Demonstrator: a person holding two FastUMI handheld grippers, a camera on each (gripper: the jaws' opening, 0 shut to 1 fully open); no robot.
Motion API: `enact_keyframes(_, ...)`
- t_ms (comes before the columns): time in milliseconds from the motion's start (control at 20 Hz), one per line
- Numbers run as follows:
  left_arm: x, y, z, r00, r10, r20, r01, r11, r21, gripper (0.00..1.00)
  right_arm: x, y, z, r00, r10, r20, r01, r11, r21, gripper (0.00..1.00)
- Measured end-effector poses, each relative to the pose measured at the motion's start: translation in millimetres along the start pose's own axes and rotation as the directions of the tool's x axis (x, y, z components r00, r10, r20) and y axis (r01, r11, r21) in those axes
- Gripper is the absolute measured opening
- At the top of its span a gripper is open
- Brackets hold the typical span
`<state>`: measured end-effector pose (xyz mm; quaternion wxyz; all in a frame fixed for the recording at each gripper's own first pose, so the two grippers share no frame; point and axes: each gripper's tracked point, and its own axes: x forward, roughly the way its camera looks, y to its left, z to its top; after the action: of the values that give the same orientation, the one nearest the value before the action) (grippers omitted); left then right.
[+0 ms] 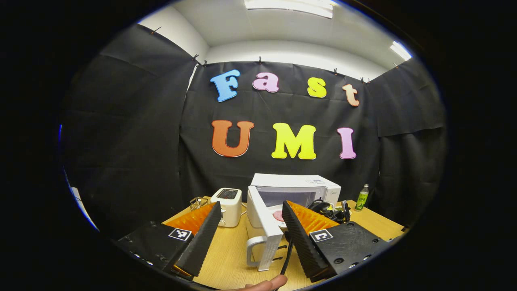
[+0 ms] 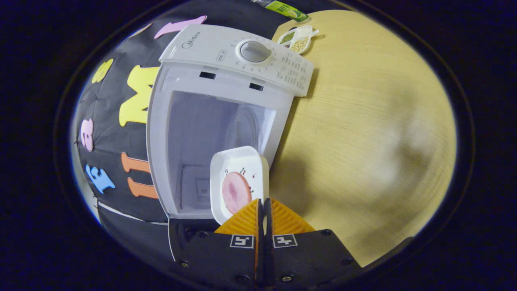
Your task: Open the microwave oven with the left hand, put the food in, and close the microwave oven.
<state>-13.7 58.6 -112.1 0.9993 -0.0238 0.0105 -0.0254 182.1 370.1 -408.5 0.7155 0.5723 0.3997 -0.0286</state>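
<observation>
microwave: white boxy oven [image 1: 297, 186] sitting center of the left gripper view on a pale wood-grain table [image 1: 232, 254]; smooth glossy shell, round dial [image 2: 253, 51] on the control strip in the right gripper view

door: white door [image 1: 262, 226] swung wide open, edge-on toward the camera at lower center of the left gripper view, curved handle [image 1: 253, 252] on its near end; cavity wide open, smooth pale walls

food: round pink slice [image 2: 236, 192] lying flat on a white rounded-rectangle dish [image 2: 239, 182], lower center of the right gripper view, right at the cavity mouth; dish's long axis running from the fingers into the opening

right gripper [image 2: 262, 210]: fingers pinched tight on the near rim of the dish, ridged pads, practically no gap

left gripper [image 1: 251, 220]: jaws spread wide, gripping nothing, door sitting in the gap between them; fingertip of a hand [image 1: 266, 284] poking in at the bottom edge

room: bare tabletop stretching across the right half of the right gripper view; table edge visible at lower right of the left gripper view

other stuff: white toaster [image 1: 228, 206] just left of the door, small wire basket [image 1: 198, 203] beyond that, green bottle [image 1: 362, 197] right of the oven, divided little dish of grains [image 2: 297, 39] at top of the right gripper view
</observation>
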Motion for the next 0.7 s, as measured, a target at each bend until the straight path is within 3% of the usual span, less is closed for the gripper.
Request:
enact_keyframes(500,-1.7,43.3,-9.1,0.996,0.081,-0.030,-0.081,0.997,-0.007,0.90,75.6,9.3,27.8,0.994,-0.038,0.106,0.029,0.996,0.084,0.04)
enact_keyframes(700,0.0,56.8,-15.5,0.993,0.111,-0.047,-0.110,0.994,0.010,0.90,99.5,24.4,36.8,0.986,-0.005,0.166,-0.006,0.998,0.062,0.06)
